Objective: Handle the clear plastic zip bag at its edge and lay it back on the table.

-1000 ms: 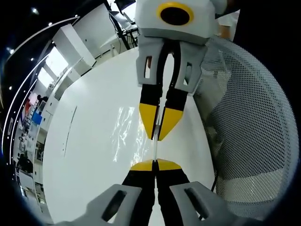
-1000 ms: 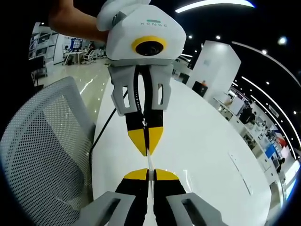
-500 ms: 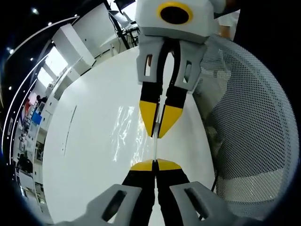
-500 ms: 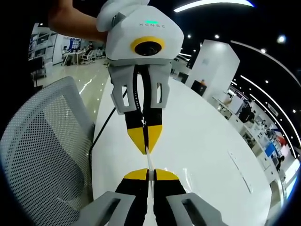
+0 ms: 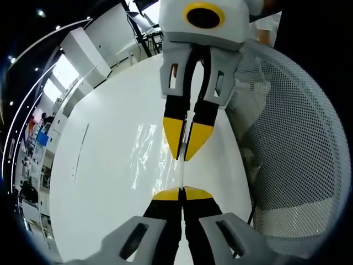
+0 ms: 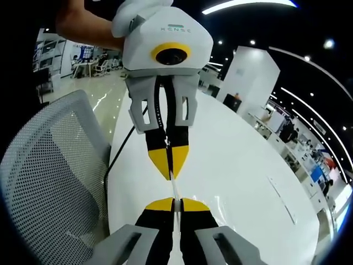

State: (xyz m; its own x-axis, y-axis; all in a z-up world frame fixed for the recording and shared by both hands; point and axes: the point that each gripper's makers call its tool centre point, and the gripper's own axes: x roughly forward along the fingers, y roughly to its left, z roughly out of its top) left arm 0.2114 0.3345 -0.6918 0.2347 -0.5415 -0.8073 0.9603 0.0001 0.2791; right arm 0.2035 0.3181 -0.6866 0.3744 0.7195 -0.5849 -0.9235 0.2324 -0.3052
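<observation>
The clear plastic zip bag is stretched edge-on between my two grippers, its edge a thin pale strip (image 5: 181, 175) (image 6: 174, 190). Its clear body glints over the white table (image 5: 148, 157). In the left gripper view, my left gripper (image 5: 181, 193) is shut on the near end of that edge. The right gripper (image 5: 182, 158) faces it from above, yellow tips pinched on the far end. In the right gripper view, my right gripper (image 6: 174, 203) is shut on the strip, and the left gripper (image 6: 169, 178) points down at it, tips closed on the edge.
A white round table (image 5: 105, 182) (image 6: 248, 182) lies under the bag. A white mesh chair (image 5: 292, 143) (image 6: 49, 182) stands close beside the table edge, and a dark cable (image 6: 118, 152) runs down between them. A person's arm (image 6: 88, 27) holds the left gripper.
</observation>
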